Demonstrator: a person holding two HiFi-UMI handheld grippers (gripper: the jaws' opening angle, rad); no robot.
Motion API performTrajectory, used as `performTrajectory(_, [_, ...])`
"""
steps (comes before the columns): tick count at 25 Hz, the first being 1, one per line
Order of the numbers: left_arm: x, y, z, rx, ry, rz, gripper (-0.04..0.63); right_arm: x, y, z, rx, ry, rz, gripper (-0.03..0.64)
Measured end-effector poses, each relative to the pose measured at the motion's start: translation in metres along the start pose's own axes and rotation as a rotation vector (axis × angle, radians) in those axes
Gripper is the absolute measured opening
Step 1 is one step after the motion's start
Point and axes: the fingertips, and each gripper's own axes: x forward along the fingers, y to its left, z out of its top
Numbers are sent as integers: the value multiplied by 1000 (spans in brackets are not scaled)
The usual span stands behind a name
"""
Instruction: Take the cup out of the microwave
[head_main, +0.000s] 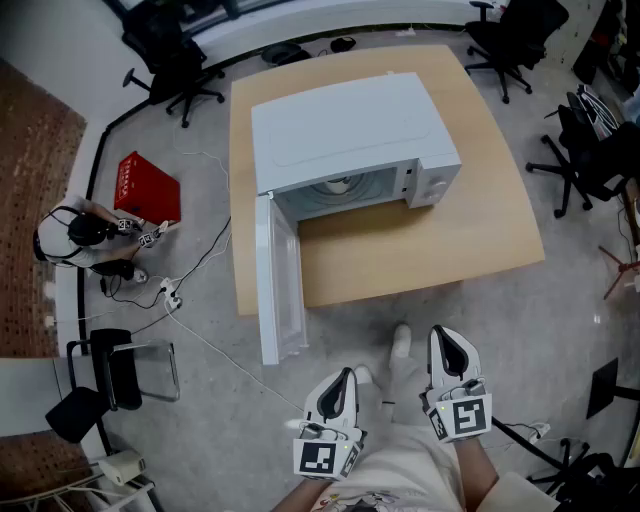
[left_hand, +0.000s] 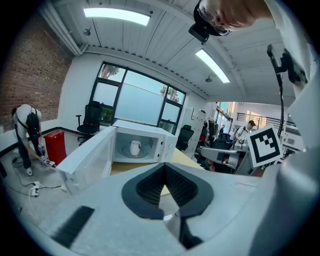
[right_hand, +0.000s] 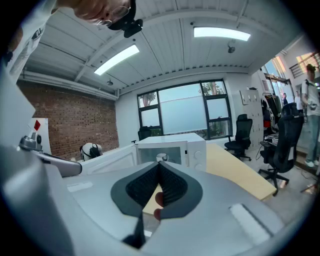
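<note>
White cup (left_hand: 135, 147) with handle, upright inside the open microwave (head_main: 350, 130)
One cup, one microwave; two near: left claw (left_hand: 164, 166) and right claw (right_hand: 160, 164), both closed, empty.

Office interior. A pale wooden desk (head_main: 480, 230) with rounded corners stands on a grey speckled floor (head_main: 560, 310). Black swivel chairs (head_main: 510, 35) stand around its far and right sides, and a black folding chair (head_main: 112, 368) sits at lower left. A red box (head_main: 145, 187) and white cables (head_main: 200, 268) lie on the floor near the brick wall (left_hand: 35, 70). Large frosted windows (left_hand: 142, 105) fill the end wall. Two strip lights (left_hand: 117, 16) shine from the white ribbed ceiling (right_hand: 165, 45).
</note>
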Motion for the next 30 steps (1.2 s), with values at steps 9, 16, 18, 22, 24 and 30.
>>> performTrajectory(9, [-77,-39,-1,-19,-31,32,2,-73,64,8,80,11,92,6])
performTrajectory(16, [-71,-72,6,51,-70,-7,2,-94,63,11,36,-27,125,6])
performTrajectory(18, [-71,-77,2,51,-67,-4,2,-99,61,9,39,-28,126,6])
performTrajectory(22, [-70,-83,4,48,-74,16,2,-106,55,8,44,-19,135,6])
performTrajectory(24, [-68,-87,1,38,-74,33,2,-109,51,5,41,-9,154,6])
performTrajectory(30, [-70,-88,-6,-12,-99,110,2,-110,48,4,20,-11,209,6])
